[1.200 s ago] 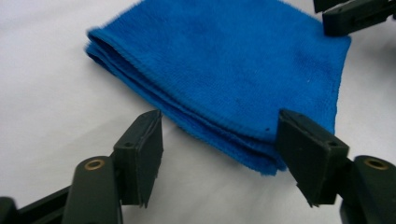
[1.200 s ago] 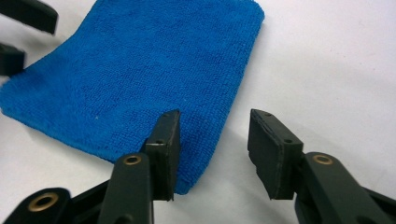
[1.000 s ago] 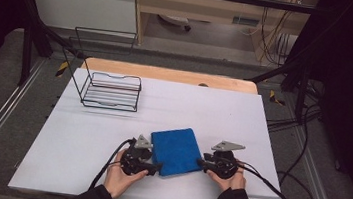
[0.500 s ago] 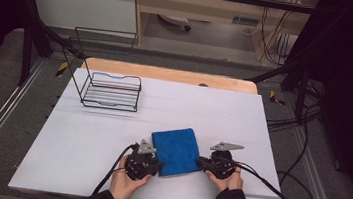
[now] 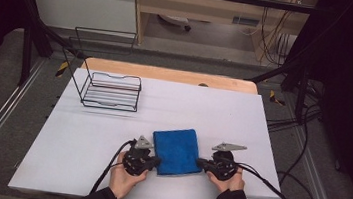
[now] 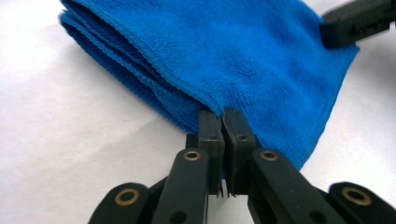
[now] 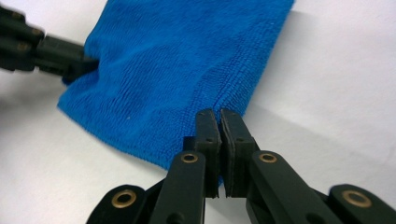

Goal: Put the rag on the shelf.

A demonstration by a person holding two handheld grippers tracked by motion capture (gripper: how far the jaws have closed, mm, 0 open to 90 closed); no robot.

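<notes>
Nearest the person, at the front edge of the tabletop (image 5: 81, 169), the left tool (image 5: 157, 163) and the right tool (image 5: 199, 163) had each just been closing, and each now pinched an edge of the folded blue cloth (image 5: 176, 150), one on either side. With both grips made, the cloth looked ready to be lifted or unfolded. Beyond the cloth, to its far left, stood a wire rack (image 5: 110, 91).

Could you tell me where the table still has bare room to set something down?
The white table is bare along its left side below the wire rack, and across the far right from the rack to the right edge. It is crowded near the front, where both grippers pinch the blue cloth.
</notes>
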